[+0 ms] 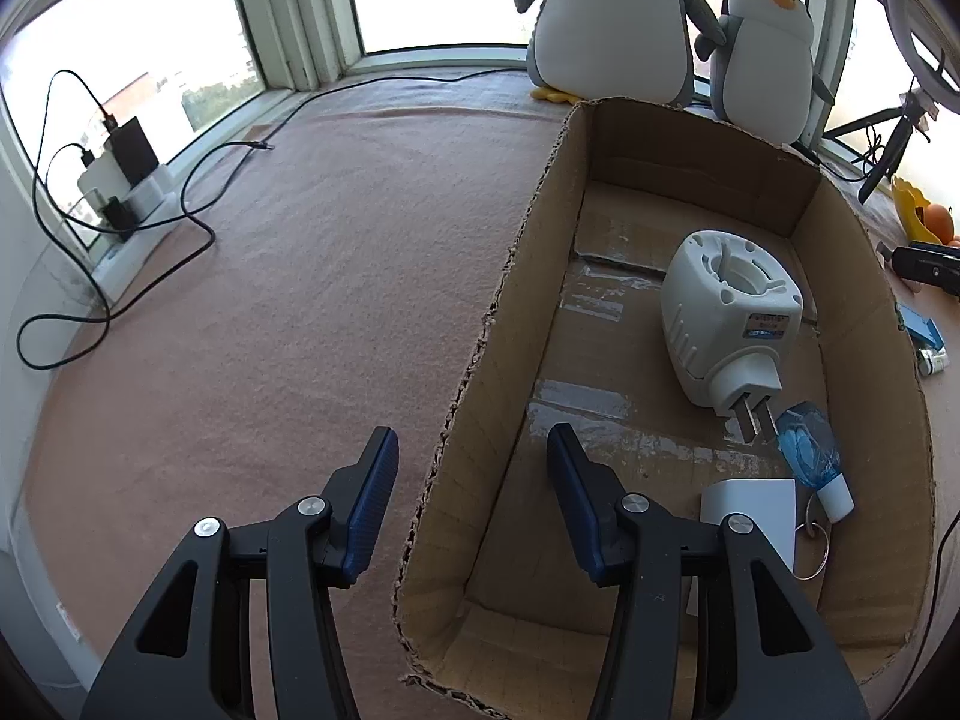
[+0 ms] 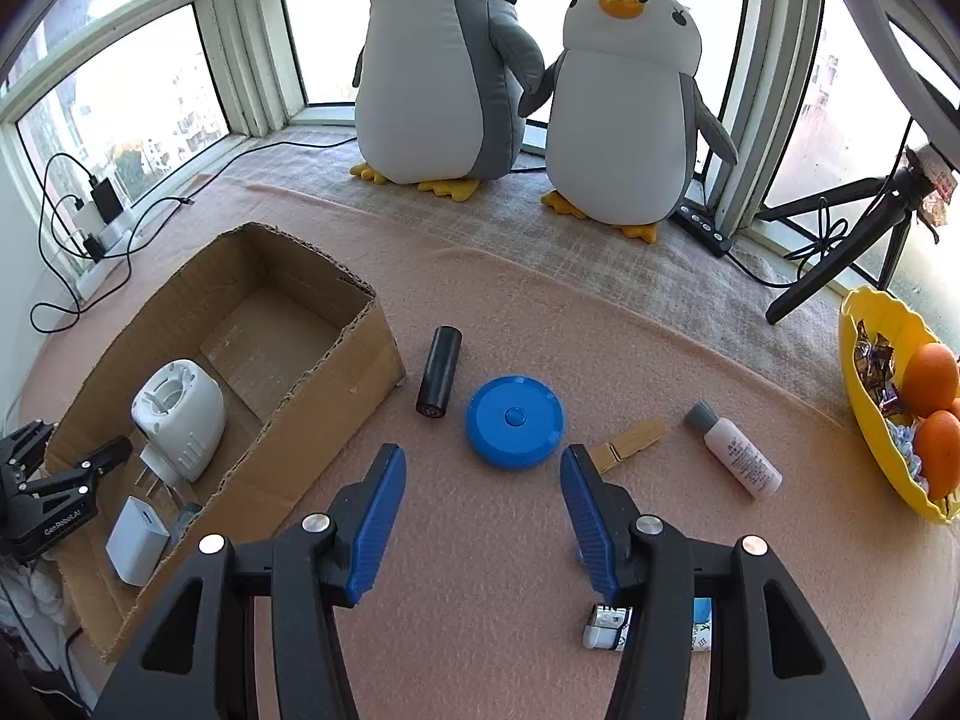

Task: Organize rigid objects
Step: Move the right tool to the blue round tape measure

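Left gripper (image 1: 473,438) poised with blue-padded fingers apart, one on either side of the near-left wall of the cardboard box (image 1: 540,228), clamped on nothing. Right gripper (image 2: 483,459) likewise spread, empty, above the pink cloth-covered table (image 2: 480,540), with the blue round disc (image 2: 515,420) just ahead between the fingers.

Seen only from the left wrist: the inside of the box close up. On its taped floor, a white plug-in device (image 1: 729,312) lying with prongs toward the camera. Touching the prongs, a small blue bottle-shaped charm (image 1: 810,450) with white cap and key ring. Beside that, a white adapter block (image 1: 750,498), partly hidden behind the right finger. At far left, chargers and black cables (image 1: 120,174) on the window sill.

Seen only from the right wrist: the loose things outside the box, on the cloth.
- Black cylinder (image 2: 440,381) lying near the box's right wall.
- Wooden clothespin (image 2: 630,441) right of the disc.
- Small white bottle with grey cap (image 2: 741,453) lying farther right.
- Small printed pack (image 2: 606,624), half covered by the right finger.
- Yellow bowl (image 2: 852,372) at the far right edge, holding oranges (image 2: 930,378) and wrapped sweets.

Also from this side: left gripper at the box's near-left end, two plush penguins (image 2: 438,60) by the window, a black tripod (image 2: 870,222).
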